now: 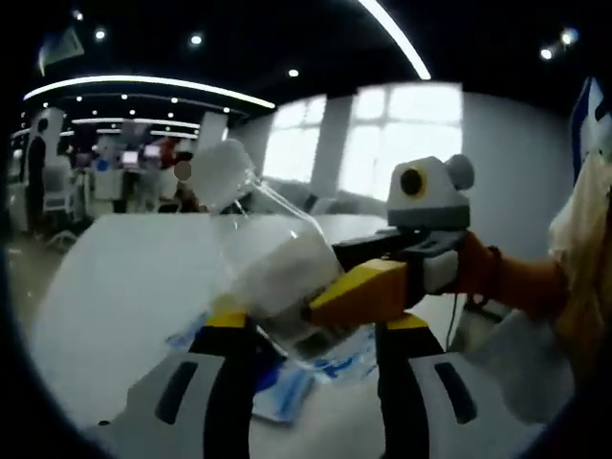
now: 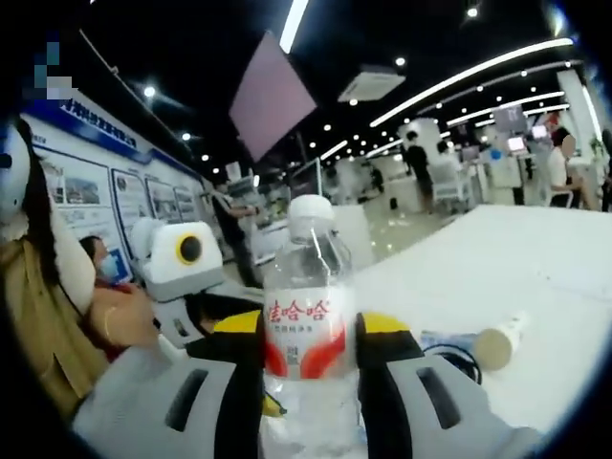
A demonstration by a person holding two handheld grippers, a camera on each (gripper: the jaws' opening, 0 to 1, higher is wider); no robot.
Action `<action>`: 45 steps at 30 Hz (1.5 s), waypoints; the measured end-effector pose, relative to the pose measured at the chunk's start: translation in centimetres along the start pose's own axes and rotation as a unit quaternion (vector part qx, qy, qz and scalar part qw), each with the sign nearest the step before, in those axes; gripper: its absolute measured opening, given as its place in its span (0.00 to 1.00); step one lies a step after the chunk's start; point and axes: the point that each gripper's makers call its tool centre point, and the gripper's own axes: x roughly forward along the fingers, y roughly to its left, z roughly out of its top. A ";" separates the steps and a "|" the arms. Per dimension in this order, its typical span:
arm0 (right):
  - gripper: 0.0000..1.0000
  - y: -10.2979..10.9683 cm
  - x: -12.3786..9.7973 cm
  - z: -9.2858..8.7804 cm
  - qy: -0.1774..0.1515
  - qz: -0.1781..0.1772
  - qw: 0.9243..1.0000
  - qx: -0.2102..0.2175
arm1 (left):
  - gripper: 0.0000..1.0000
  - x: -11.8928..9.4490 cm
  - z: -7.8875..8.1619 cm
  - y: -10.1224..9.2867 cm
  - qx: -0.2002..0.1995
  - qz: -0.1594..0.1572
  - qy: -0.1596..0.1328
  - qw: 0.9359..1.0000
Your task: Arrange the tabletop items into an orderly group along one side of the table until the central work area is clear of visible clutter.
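A clear water bottle with a white cap and a red label stands upright between my right gripper's yellow-tipped jaws, which are shut on its body. In the left gripper view the same bottle leans to the left, cap uppermost, above the white table. The right gripper reaches in from the right and clamps its lower part. My left gripper is open, its jaws standing wide on either side of the bottle's base. The left gripper shows at the left of the right gripper view, close to the bottle.
A blue and white packet lies on the table under the bottle. A small tube with a beige cap, a black cable and the white table show to the right. A hand in an orange sleeve holds the right gripper.
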 end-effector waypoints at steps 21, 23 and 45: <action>0.37 1.4 -2.1 2.6 -0.038 0.053 0.998 -0.020 | 0.35 -1.3 3.3 -1.6 0.012 -0.102 -0.028 0.994; 0.37 0.8 -2.1 2.8 -0.041 0.038 0.998 -0.020 | 0.34 -1.2 3.4 -1.5 0.023 -0.100 -0.024 0.994; 0.36 -1.5 -3.2 4.3 -0.065 -0.037 0.997 -0.020 | 0.48 -0.9 4.5 -0.8 0.037 -0.046 -0.019 0.998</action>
